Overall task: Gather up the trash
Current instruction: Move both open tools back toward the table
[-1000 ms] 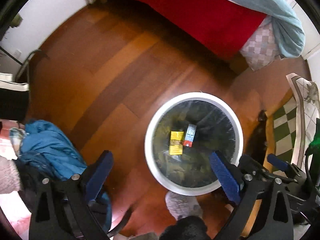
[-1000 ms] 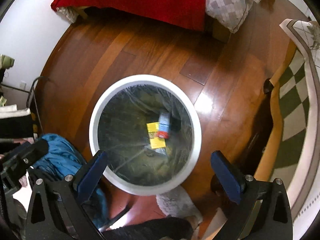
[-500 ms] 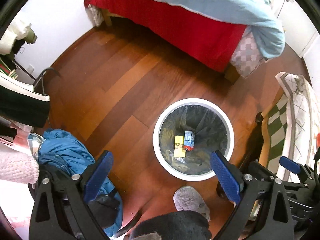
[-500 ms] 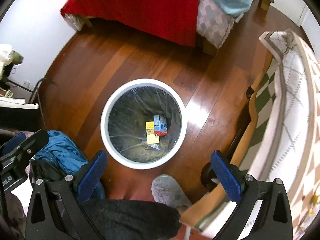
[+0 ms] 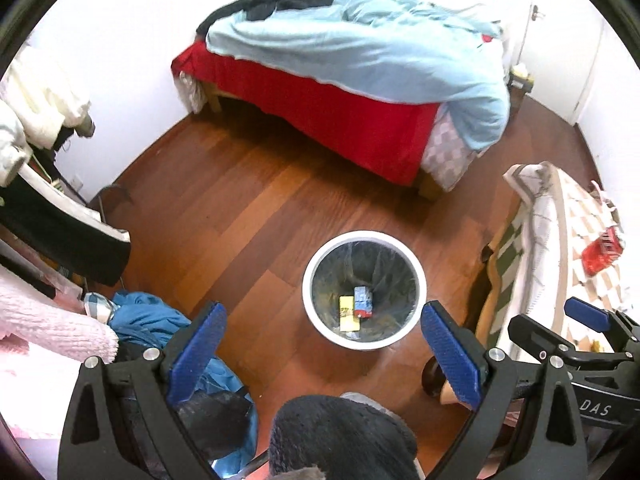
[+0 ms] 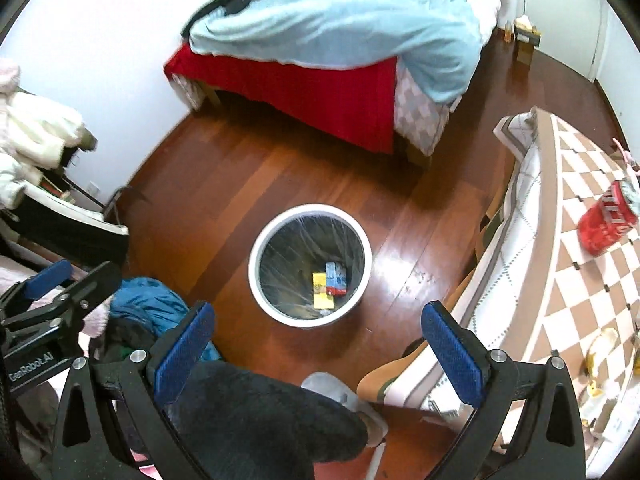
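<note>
Left gripper & right gripper: both spread wide, empty, touching nothing. In round white plastic-lined bin: 1 yellow packet, 1 blue-red carton. On checked tablecloth: 1 red can.

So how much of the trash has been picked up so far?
Two small cartons already lie in the white bin. Nothing is in hand: the left gripper and right gripper are open and empty. A red can and a banana peel remain on the checkered table.
</note>
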Action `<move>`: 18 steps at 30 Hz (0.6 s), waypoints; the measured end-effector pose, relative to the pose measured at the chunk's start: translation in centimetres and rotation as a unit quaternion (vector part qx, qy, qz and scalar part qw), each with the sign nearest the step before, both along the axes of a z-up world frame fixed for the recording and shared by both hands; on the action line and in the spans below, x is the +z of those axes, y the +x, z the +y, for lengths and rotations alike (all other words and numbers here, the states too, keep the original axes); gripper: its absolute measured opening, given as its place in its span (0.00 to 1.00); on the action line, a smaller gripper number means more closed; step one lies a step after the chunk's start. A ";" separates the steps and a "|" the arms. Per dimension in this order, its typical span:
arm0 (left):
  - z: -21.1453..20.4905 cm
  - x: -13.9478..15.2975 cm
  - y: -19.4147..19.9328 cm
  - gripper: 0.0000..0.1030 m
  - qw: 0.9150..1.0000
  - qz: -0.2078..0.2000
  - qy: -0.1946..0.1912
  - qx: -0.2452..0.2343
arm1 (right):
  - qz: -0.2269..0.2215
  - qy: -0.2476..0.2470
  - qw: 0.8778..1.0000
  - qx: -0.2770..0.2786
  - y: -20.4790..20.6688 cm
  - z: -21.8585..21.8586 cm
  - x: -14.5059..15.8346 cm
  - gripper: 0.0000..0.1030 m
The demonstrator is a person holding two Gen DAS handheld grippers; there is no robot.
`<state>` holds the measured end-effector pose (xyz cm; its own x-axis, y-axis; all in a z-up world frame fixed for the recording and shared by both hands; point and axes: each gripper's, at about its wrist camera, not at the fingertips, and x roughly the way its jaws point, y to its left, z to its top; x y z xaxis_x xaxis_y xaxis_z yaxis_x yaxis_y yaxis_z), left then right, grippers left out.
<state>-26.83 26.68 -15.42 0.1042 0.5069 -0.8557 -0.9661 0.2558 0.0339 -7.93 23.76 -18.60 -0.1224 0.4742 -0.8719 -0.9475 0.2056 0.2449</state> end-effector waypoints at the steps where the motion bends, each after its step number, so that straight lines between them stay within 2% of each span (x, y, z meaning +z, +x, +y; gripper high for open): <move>1: -0.6 0.7 0.3 0.96 1.000 -0.003 0.006 -0.004 | 0.005 0.010 1.000 -0.004 0.4 -1.0 0.9 1.00; 6: -3.3 3.6 2.5 0.96 0.999 -0.010 0.034 -0.019 | 0.036 0.042 0.998 -0.042 4.0 -5.4 4.0 1.00; 10: -6.1 4.9 6.8 0.96 0.997 -0.018 0.056 -0.052 | 0.042 0.051 0.993 -0.094 8.9 -10.3 5.1 1.00; 12: -7.3 4.5 9.4 0.96 0.996 -0.019 0.056 -0.074 | 0.037 0.046 0.990 -0.131 11.8 -13.0 4.9 1.00; 16: -10.0 1.3 16.7 0.97 0.990 -0.026 0.014 -0.135 | 0.019 0.009 0.977 -0.213 18.8 -19.2 2.8 1.00; 18: -11.4 -0.5 20.3 0.97 0.987 -0.020 -0.001 -0.162 | 0.005 -0.020 0.966 -0.259 22.5 -22.7 0.9 1.00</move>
<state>-6.49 15.31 -15.95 0.2936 0.4393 -0.8490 -0.8342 0.5515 -0.0031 14.57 1.08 -17.72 0.1136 0.4408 -0.8904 -0.7125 0.6608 0.2362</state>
